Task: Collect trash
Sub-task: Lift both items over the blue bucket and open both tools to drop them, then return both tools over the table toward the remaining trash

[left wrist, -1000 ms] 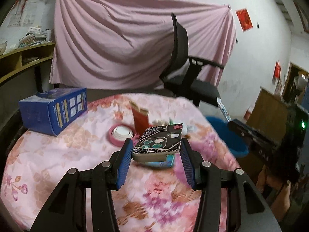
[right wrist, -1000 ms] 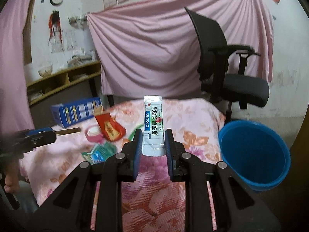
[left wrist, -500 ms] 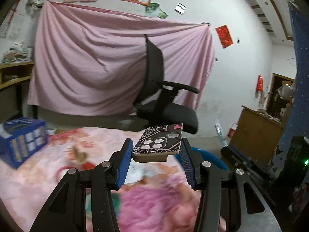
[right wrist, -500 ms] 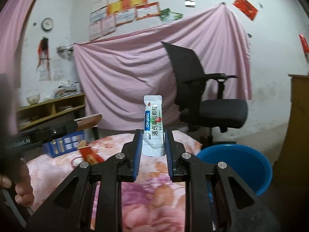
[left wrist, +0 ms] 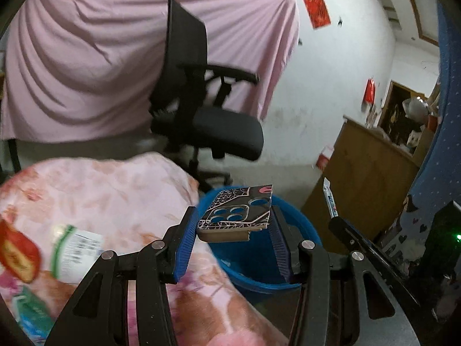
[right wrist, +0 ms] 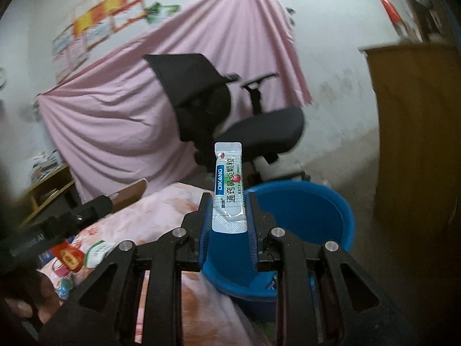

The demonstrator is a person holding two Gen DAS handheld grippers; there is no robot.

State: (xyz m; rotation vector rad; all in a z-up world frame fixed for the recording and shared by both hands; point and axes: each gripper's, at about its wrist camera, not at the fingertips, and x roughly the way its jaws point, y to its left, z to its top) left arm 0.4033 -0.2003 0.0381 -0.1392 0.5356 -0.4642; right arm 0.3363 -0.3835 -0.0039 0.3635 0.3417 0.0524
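Note:
My left gripper is shut on a patterned phone case and holds it flat over the near rim of the blue basin. My right gripper is shut on a white medicine sachet that stands upright, above the left part of the blue basin. The right gripper with its sachet also shows at the right of the left wrist view. The left gripper shows at the left of the right wrist view.
The table with the pink floral cloth lies left of the basin, with a red packet and a green-white wrapper on it. A black office chair stands behind. A wooden cabinet stands to the right.
Both grippers have swung right, away from the table, and tilted down over the blue basin, each still holding its item.

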